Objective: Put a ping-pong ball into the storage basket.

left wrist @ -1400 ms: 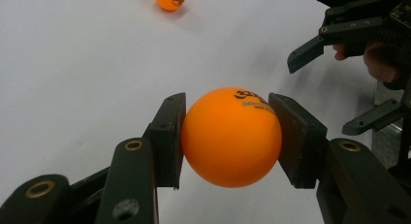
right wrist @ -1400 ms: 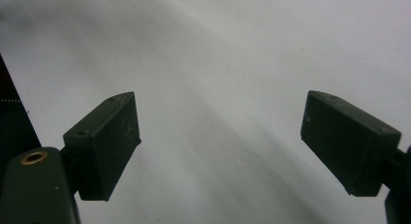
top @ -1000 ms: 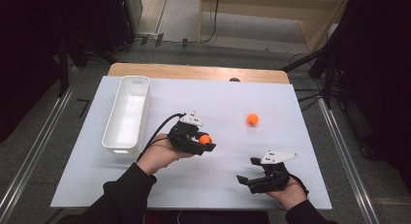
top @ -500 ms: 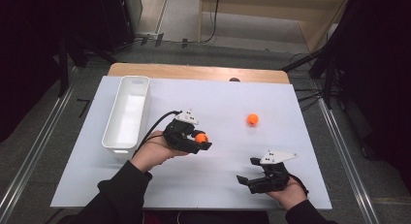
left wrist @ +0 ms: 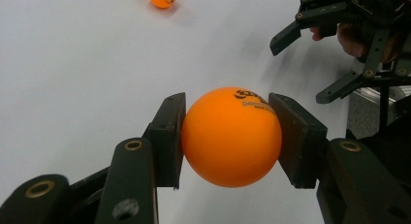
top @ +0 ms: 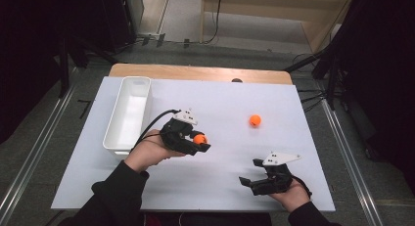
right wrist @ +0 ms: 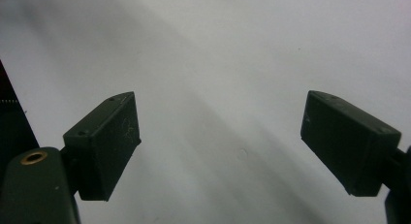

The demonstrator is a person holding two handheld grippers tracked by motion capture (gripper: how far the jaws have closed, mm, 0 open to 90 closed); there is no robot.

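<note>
Left gripper (left wrist: 228, 136) clamped on orange ball (left wrist: 231, 136), lifted beside white bin (top: 128, 113), not yet dropped in. Second ball (top: 254, 120) well beyond right gripper (top: 252, 182), jaws apart, empty.

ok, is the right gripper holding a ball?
No, the right gripper has its jaws wide apart with bare white table between them.

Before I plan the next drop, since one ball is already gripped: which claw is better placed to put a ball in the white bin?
Left. The left claw is shut on an orange ball beside the white bin. The right claw is open, empty and farther off.
</note>
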